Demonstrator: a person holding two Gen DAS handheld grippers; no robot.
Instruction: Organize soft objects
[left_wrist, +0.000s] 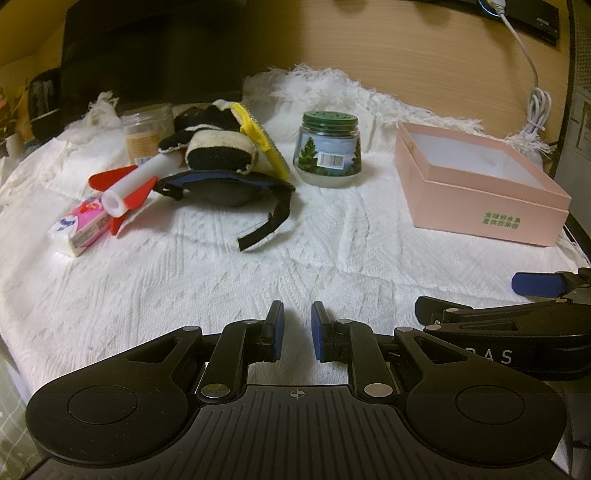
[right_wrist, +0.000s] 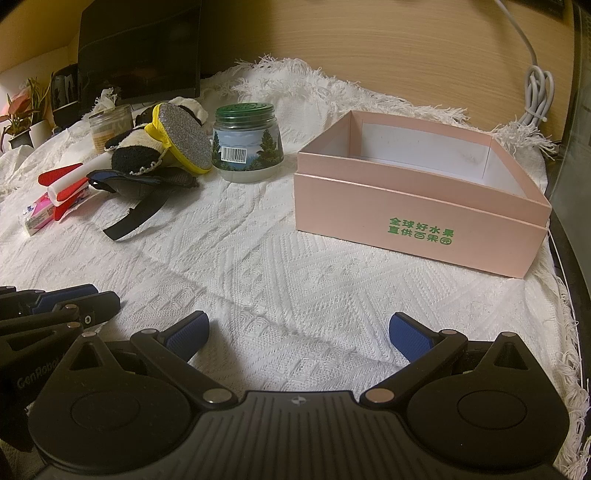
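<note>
Lying in a heap at the far left of the white woven cloth (left_wrist: 229, 273), the soft things overlap so much that several are only partly readable: a black-and-cream plush toy (left_wrist: 218, 147) rests on a dark blue-edged padded strap piece (left_wrist: 221, 188), whose black strap trails toward the near side, and a yellow-rimmed scrubber (right_wrist: 184, 142) with a grey glittery face leans against the toy. A red-finned white foam rocket (left_wrist: 125, 184) lies across a pink tissue pack (left_wrist: 83, 225), and a clear jar (left_wrist: 147, 133) behind them is half hidden. A green-lidded jar (left_wrist: 328, 147) stands just right of the heap. The pink box (right_wrist: 417, 221), open-topped with a white inside and green print on its near wall, sits at the right, well apart from the heap. The left gripper (left_wrist: 297, 330) hovers over the near cloth, its blue pads (left_wrist: 279, 332) nearly together with a narrow gap and nothing between. The right gripper (right_wrist: 299, 332) is spread wide and empty.
</note>
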